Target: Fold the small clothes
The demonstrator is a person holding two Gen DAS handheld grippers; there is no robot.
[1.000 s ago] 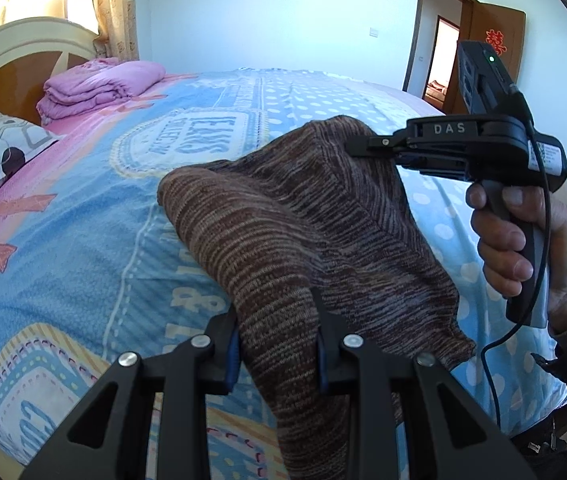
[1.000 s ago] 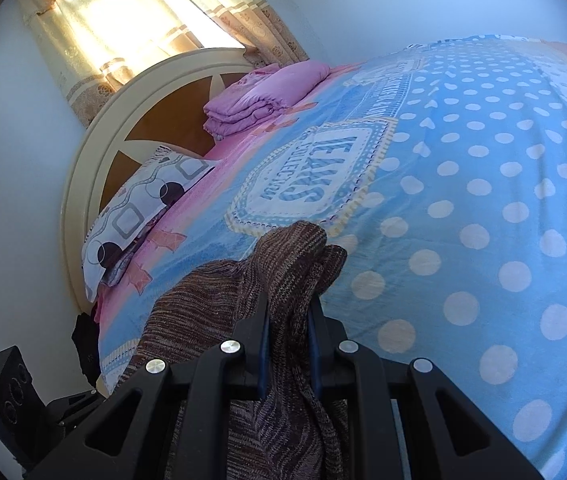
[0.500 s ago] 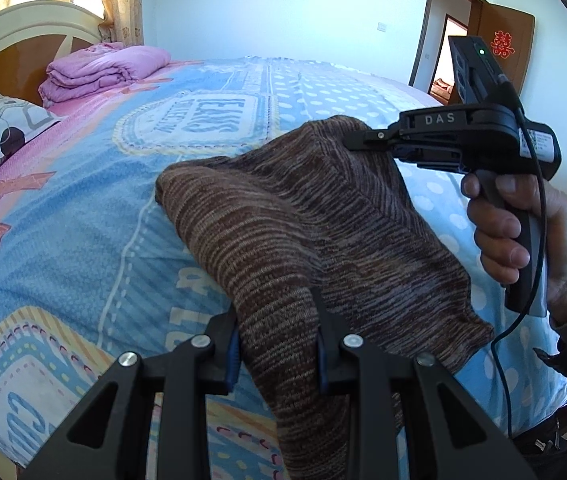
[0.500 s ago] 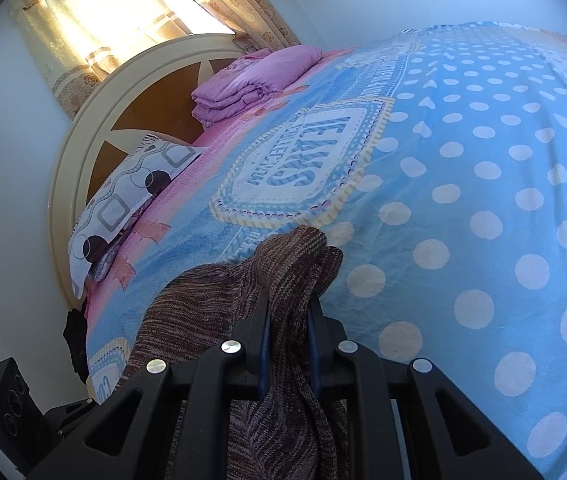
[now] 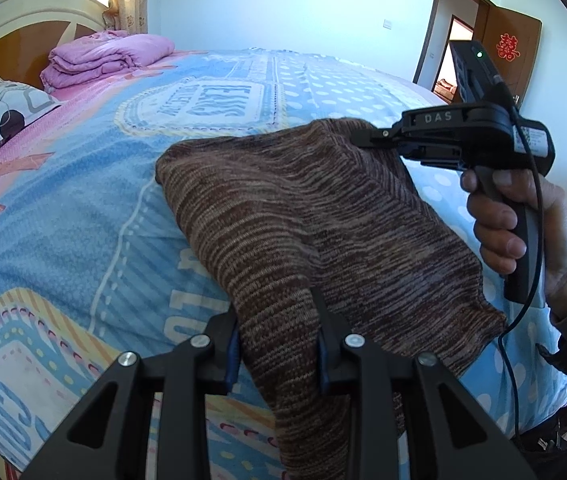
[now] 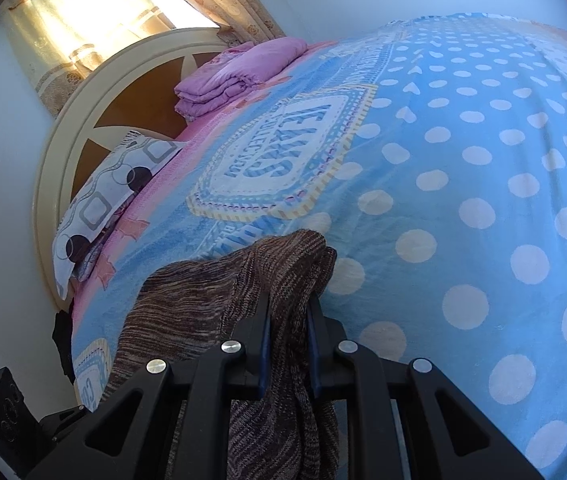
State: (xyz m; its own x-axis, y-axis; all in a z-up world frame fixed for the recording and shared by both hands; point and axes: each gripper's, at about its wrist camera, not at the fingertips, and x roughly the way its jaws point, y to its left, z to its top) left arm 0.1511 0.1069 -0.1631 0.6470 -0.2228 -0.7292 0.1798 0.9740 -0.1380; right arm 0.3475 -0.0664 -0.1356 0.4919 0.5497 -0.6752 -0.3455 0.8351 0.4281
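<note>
Brown knit garment (image 5: pixel 303 208), gripped at two corners by the closed fingers of the left gripper (image 5: pixel 277 344) and right gripper (image 6: pixel 288 340), should be lowered evenly onto the near bed (image 5: pixel 83 208), edges aligned, before release.

Garment height: the brown knit garment (image 5: pixel 315 216) is brought lower than a second ago, and more of its far fold is laid on the blue bedspread (image 5: pixel 83 216) ahead of the jaws.
Left gripper (image 5: pixel 279 340): lowered a little toward the bedspread; more of the printed emblem (image 5: pixel 203 104) is seen beyond the jaws.
Right gripper (image 6: pixel 288 320): lowered likewise; the bed surface is seen closer below and ahead of the jaws.
Hem: the edge at the right of the left jaws is spread wider over the dotted cloth.
</note>
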